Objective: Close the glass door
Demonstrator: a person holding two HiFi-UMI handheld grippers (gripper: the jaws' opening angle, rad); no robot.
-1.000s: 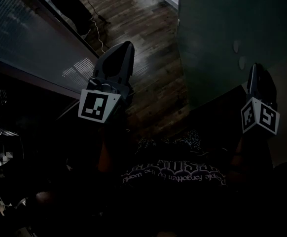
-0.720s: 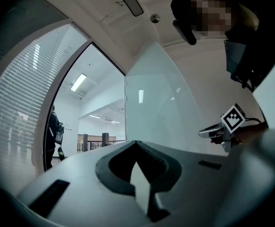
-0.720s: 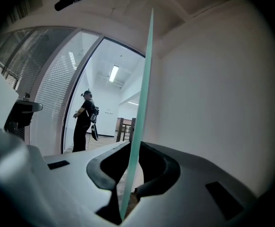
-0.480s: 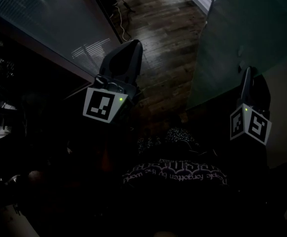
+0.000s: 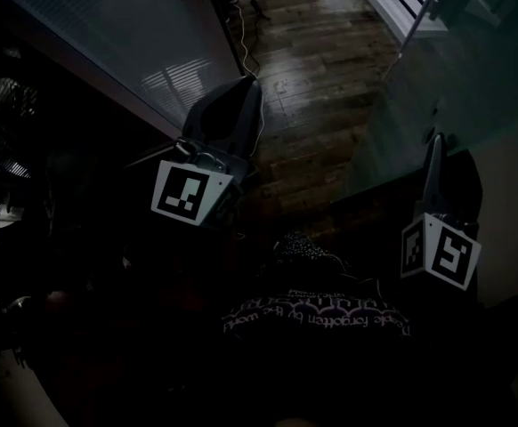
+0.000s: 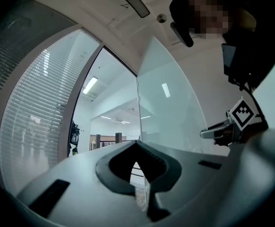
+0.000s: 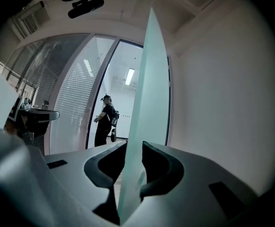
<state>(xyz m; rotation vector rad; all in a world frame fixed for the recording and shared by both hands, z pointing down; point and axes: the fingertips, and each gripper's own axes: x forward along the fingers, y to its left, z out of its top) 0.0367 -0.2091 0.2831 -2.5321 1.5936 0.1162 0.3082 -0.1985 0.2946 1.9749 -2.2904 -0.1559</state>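
**Steadily, we swing a tall, frosted, pale-green glass door (image 5: pixel 473 87) round**

From the head view, the door stands at right above the dark wooden plank floor (image 5: pixel 321 105). Our right gripper (image 5: pixel 436 154) rides its free edge. Our left gripper (image 5: pixel 241 96) hangs well apart from it, beside the slatted-blind glass wall (image 5: pixel 125 34). A second ago the door's edge ran upright; it now slants off to the right, and the right gripper sits lower and nearer the middle.

From the left gripper view, the left gripper (image 6: pixel 137 148) has its jaws closed on nothing, with the door (image 6: pixel 170 112) ahead.

From the right gripper view, the door's edge (image 7: pixel 149 79) stands between the jaws of the right gripper (image 7: pixel 135 148). The tips lie against both faces, though the jaws have just been opening a little. A dark-clothed person (image 7: pixel 104 122) stands in the opening beyond.

We judge the pane heavy, rigid, slick and liable to chip. It is best guided by this free edge, far from the hinges, with a pinch that steers rather than squeezes.
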